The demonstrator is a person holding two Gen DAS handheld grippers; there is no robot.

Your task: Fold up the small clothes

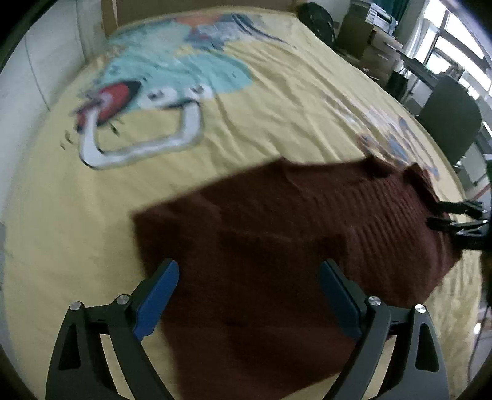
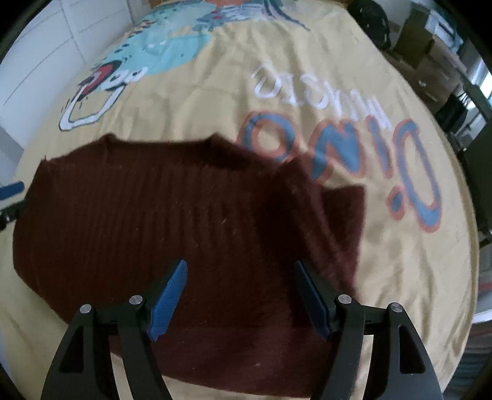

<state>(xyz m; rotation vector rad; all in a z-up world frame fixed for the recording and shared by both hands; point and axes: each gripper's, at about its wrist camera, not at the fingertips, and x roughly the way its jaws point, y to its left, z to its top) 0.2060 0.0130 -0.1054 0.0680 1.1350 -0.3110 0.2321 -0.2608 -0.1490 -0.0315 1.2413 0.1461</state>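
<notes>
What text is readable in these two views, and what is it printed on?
"DINO", big blue letters with orange outline, upside down in the right wrist view: on the yellow bedsheet.
White lettering above it on the same sheet: too blurred to read.
Brown knit garment: no text visible.
Boxes in the background: labels too small to read.

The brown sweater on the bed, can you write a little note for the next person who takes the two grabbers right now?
Left gripper: open, empty, above the near left part of the brown sweater.
Right gripper: open, empty, above the sweater's near right part.
The sweater lies spread on the yellow cartoon bedsheet, ribbed side up, with one flap sticking out at its right edge, maybe a sleeve.
Done: nothing is held; I cannot tell how many folds are made.
Left: probably tuck in that flap, then finish folding.
</notes>
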